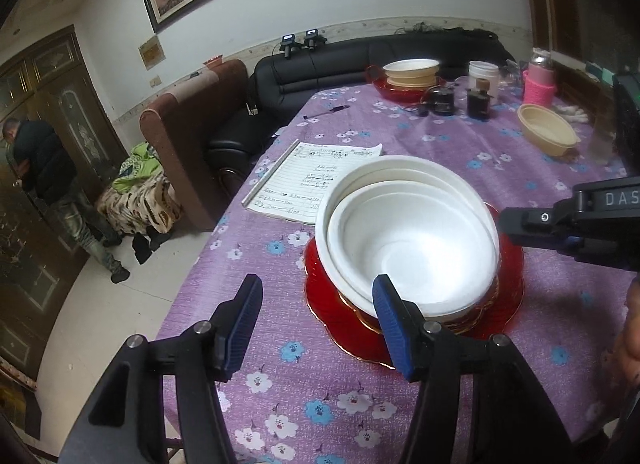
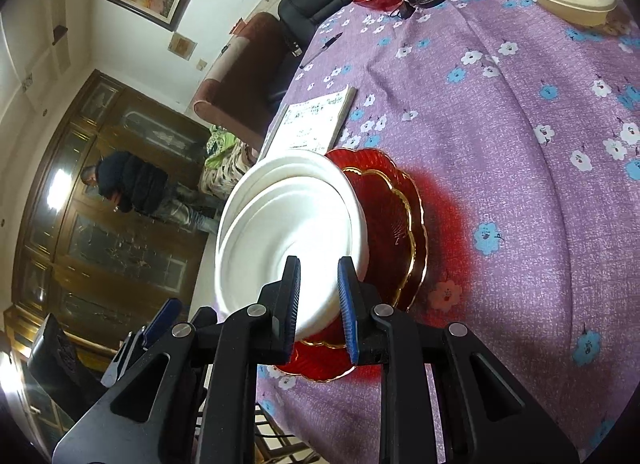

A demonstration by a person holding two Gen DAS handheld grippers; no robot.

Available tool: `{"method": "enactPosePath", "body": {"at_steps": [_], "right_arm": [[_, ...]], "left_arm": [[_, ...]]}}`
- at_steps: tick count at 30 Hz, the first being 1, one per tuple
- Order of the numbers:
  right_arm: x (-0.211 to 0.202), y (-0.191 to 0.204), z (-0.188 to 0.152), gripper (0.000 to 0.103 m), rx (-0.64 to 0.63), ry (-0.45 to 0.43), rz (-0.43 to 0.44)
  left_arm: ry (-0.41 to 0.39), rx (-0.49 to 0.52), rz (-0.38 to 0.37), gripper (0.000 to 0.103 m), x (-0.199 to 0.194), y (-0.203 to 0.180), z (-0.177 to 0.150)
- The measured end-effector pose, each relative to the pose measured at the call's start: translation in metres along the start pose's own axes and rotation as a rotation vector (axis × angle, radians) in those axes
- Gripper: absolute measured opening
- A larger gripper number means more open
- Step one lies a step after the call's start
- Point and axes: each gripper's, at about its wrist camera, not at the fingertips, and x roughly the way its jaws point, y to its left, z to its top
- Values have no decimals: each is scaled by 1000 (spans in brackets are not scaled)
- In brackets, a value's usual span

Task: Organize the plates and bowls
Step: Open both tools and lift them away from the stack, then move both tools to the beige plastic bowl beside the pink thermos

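White bowls (image 1: 408, 232) nested on stacked red plates (image 1: 508, 304), near edge of table (image 1: 304, 396). Right gripper (image 2: 318, 300) straddling the bowls' near rim, fingers narrowly parted, not clearly pinching yet. Left gripper (image 1: 316, 324) spread wide, empty, just left of the stack. Risk: thin rim slipping or flexing under a shallow pinch, inner bowl lifting alone, or plates dragged toward the table edge.

— How is the left black two-finger tool with blue ribbed pads (image 1: 318, 320) set?
— Fingers spread wide, nothing between them, pointing forward and level.

— And the right black tool with blue pads (image 2: 319, 304)?
— Rolled well to one side, its fingers narrowed to a small gap; a grip can't be confirmed.
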Motion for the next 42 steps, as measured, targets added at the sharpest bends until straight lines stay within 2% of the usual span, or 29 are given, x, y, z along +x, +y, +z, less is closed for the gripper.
{"method": "enactPosePath", "body": {"at_steps": [12,22,30,32,34,35,36,39,42], "right_arm": [[-18,-22,5,19,39,-35,23],[-47,-57,28,19,91,-94,23],[-93,-99,62,19,122,-189,-25],[-112,-114,77,19,127,-230,-55],[-133,-130,93,24,147,-280,-85],[-147,-139,102,41,163,-316,-109],[-157,-145,109,54,172,-342,-127],[-188,-168,131,55,212,-433,-215],[-199,-192,154,56,295,-457,-240]], "left_arm": [[-21,42,18,58,-12,-18,9],[-67,133,-5,58,-21,-65,36],[-82,228,-39,58,-19,-112,64],[-48,245,-95,65,-14,-126,77],[12,237,-201,68,-5,-138,95],[55,231,-262,68,3,-146,106],[84,223,-291,68,9,-151,114],[140,204,-346,68,32,-174,144],[176,176,-333,69,57,-195,171]]}}
